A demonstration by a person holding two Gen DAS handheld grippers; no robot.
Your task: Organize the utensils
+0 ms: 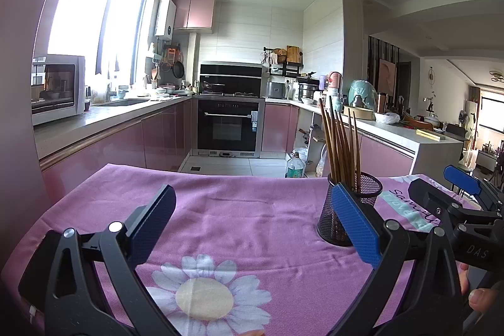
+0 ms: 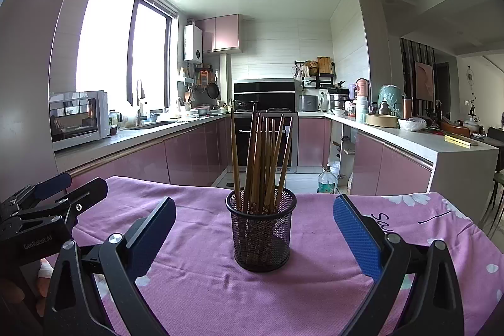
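A black mesh cup (image 2: 261,230) stands upright on the purple cloth, holding several brown wooden chopsticks (image 2: 263,159). My right gripper (image 2: 255,225) is open and empty, its jaws spread wide on either side of the cup without touching it. In the left wrist view the cup (image 1: 343,210) is at the right, partly hidden behind the right blue pad, with the chopsticks (image 1: 341,144) sticking up. My left gripper (image 1: 252,210) is open and empty over bare cloth left of the cup. Each gripper shows at the edge of the other's view.
The purple tablecloth (image 2: 195,282) has a daisy print (image 1: 204,295) near the left gripper. Behind the table lie a kitchen floor, pink cabinets, an oven (image 2: 267,134), a plastic bottle (image 2: 326,181) on the floor and a counter (image 2: 441,147) at the right.
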